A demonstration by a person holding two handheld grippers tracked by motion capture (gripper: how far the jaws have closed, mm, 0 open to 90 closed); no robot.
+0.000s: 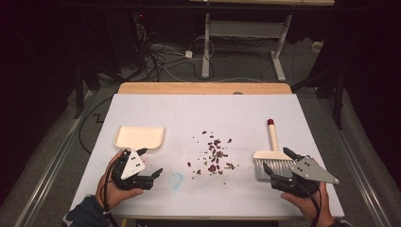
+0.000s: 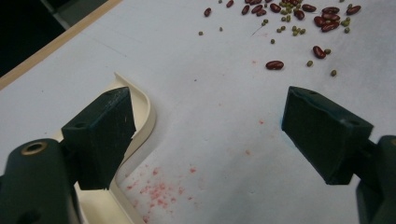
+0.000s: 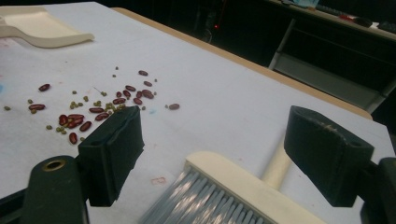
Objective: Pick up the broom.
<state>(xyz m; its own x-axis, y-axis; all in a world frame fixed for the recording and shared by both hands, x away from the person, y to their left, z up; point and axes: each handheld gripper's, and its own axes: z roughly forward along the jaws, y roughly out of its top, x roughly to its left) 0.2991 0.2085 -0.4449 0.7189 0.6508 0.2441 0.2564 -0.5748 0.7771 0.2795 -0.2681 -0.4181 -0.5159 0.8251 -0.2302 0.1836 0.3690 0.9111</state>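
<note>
Left gripper (image 1: 151,163): jaws wide apart, nothing between them, hovering at the near edge of the cream dustpan (image 1: 140,137), which lies flat at the left of the white table (image 1: 189,104), handle toward the person. Risk here: closing off-centre on the thin curved rim, visible beside one jaw in the left gripper view (image 2: 140,119), likely tips or skids the pan instead of gripping it. Centre: scattered beans (image 1: 213,153), red kidney type mixed with small green ones (image 2: 288,18); a sweep too fast or too steep probably flicks the round green ones past the pan or off the table edge. Faint pink and blue stains (image 1: 176,179) near the left gripper, harmless. Right gripper (image 1: 276,163): jaws also apart, straddling the head of the hand brush (image 1: 274,158) but not pressing; clamping on bristles (image 3: 205,200) rather than the cream back or handle would give a floppy, slipping hold. Counts: one dustpan, one brush with red-tipped handle, two grippers, two hands; red beans roughly two dozen, green ones too small to count reliably.
</note>
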